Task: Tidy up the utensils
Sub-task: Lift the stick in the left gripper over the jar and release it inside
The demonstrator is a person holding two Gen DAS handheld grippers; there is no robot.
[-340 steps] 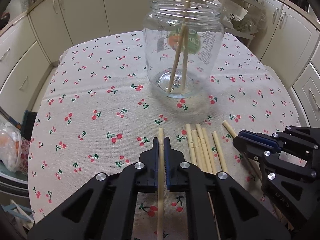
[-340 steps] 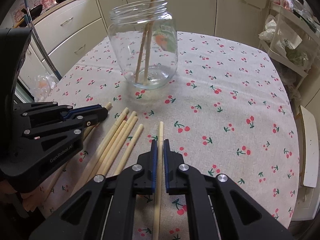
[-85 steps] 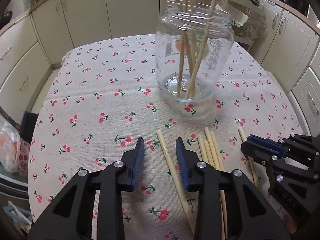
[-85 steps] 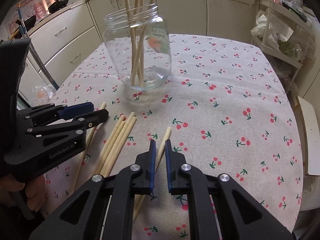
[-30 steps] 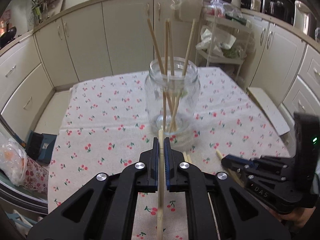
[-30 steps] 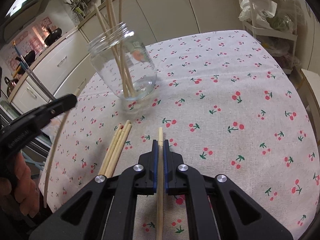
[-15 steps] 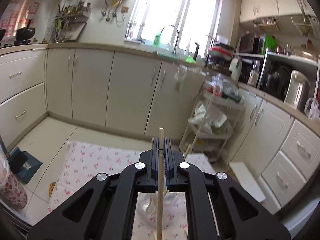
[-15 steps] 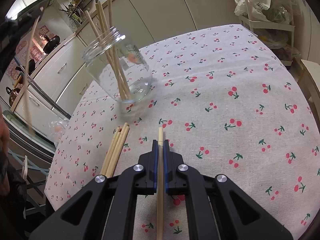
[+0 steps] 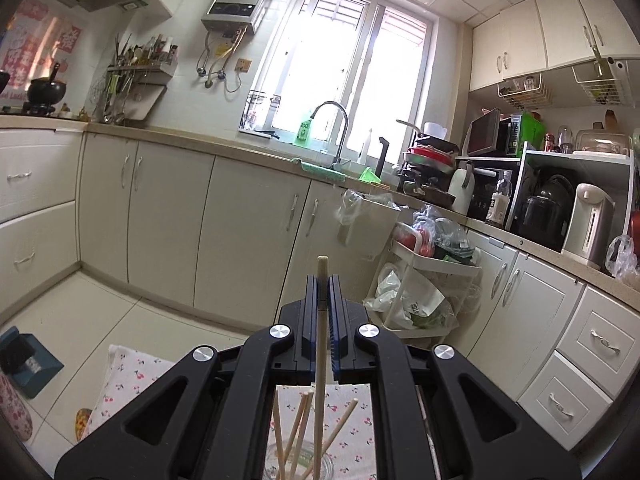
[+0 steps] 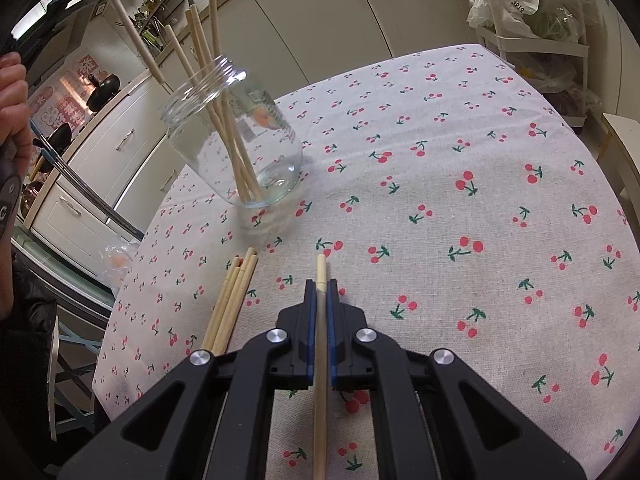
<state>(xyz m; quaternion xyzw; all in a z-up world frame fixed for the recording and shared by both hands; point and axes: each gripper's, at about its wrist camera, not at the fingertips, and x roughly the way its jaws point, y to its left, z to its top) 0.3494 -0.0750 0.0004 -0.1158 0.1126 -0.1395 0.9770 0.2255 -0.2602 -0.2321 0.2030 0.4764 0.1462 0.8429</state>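
Note:
A clear glass jar (image 10: 236,148) stands on the cherry-print tablecloth (image 10: 460,184) and holds several wooden chopsticks (image 10: 218,96). My left gripper (image 9: 322,284) is shut on a chopstick (image 9: 320,344) and holds it upright, lower end just above the jar (image 9: 300,464). In the right wrist view that chopstick (image 10: 132,30) hangs tilted over the jar's mouth, top left. My right gripper (image 10: 319,286) is shut on another chopstick (image 10: 320,360), low over the cloth in front of the jar. Several loose chopsticks (image 10: 230,306) lie left of it.
Kitchen cabinets (image 9: 248,236) and a counter with a sink tap (image 9: 332,128) stand beyond the table. A white trolley with bags (image 9: 424,276) stands at the right. A person's hand (image 10: 12,112) holds the left gripper at the left edge.
My left gripper has tilted further up, so its chopstick stands more upright with its lower end over the jar. My right gripper has barely moved with its chopstick.

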